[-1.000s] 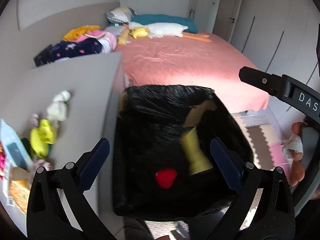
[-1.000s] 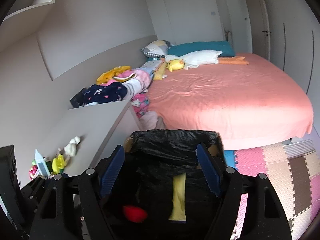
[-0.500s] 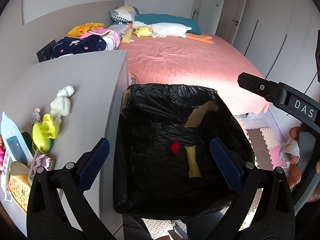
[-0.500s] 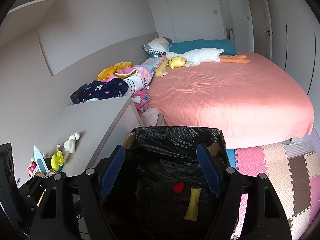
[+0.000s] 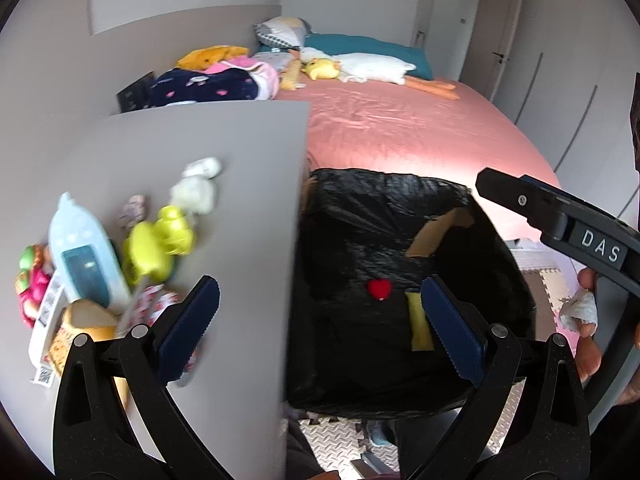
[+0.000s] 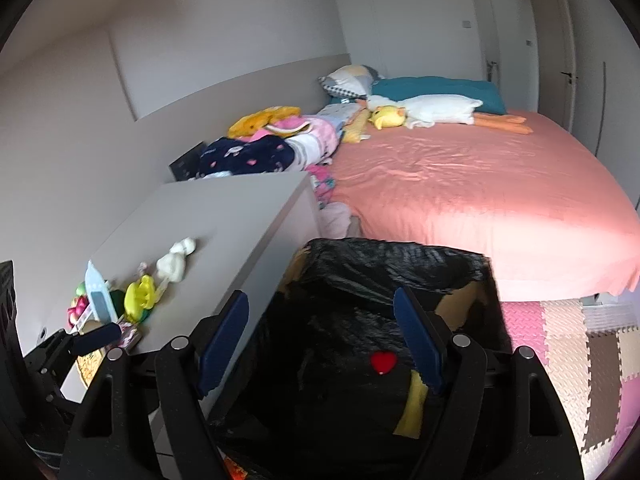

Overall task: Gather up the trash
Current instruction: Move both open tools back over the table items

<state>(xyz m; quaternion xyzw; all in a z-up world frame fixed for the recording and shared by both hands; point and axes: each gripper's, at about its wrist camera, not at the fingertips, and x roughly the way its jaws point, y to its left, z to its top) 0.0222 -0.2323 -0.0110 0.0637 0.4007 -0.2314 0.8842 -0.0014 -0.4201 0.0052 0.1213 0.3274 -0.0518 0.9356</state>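
Hovering with fingers spread apart and gripping nothing, the left gripper (image 5: 320, 320) is straddling the desk (image 5: 192, 148) edge and the black-lined bin (image 5: 400, 248), while the right gripper (image 6: 320, 340) is hanging likewise open over it. Inside the bin, a red heart (image 5: 379, 289) and a yellow strip (image 5: 418, 324) are lying at the bottom. Toys (image 5: 160, 240) are crowding the desk's near left; the pink bed (image 6: 460, 184) is lying beyond.
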